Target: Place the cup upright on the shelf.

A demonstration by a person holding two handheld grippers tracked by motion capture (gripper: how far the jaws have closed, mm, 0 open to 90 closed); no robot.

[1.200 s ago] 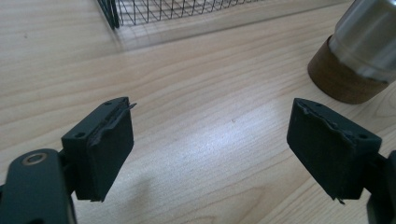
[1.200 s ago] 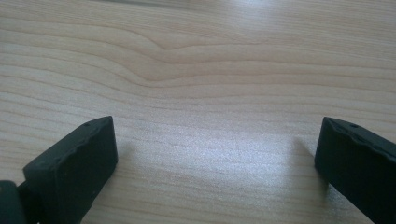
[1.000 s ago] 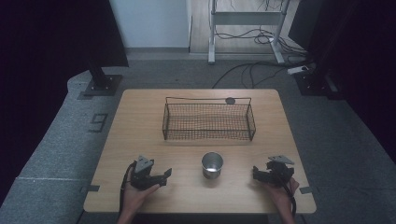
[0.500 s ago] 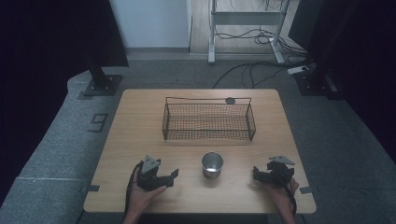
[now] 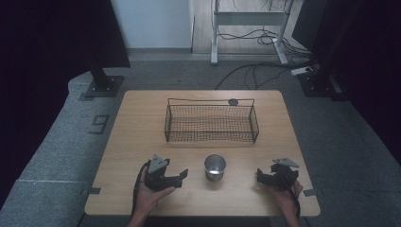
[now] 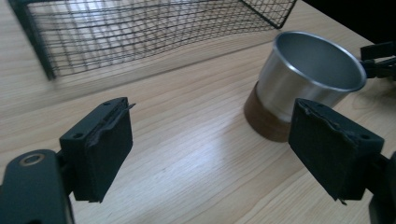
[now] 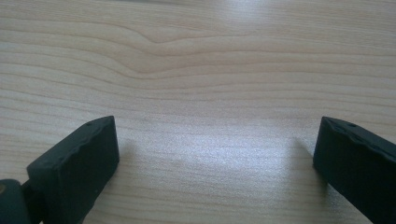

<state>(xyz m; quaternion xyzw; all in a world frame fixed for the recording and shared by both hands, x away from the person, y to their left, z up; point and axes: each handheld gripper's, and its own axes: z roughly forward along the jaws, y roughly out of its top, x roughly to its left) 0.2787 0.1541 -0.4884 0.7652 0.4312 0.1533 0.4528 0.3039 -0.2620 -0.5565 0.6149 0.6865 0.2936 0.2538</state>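
Observation:
A shiny metal cup (image 5: 215,166) with a brown base stands upright on the wooden table (image 5: 142,123), in front of a black wire basket (image 5: 210,124). My left gripper (image 5: 181,176) lies left of the cup, its jaws open and pointing toward it with a gap between. In the left gripper view the cup (image 6: 303,79) stands ahead and to the right of the open left gripper (image 6: 215,154), nothing between the pads, and the basket (image 6: 140,32) is behind. My right gripper (image 5: 261,176) rests right of the cup. In its own view the right gripper (image 7: 215,158) is open over bare wood.
A small dark round disc (image 5: 233,101) sits at the basket's rear rim. The other gripper's jaws (image 6: 379,60) peek past the cup at the far right of the left gripper view. Around the table are grey carpet, a stand base (image 5: 101,85) and floor cables (image 5: 255,71).
My left gripper has slid a little to the right, closer to the cup. The right gripper and the cup have stayed put.

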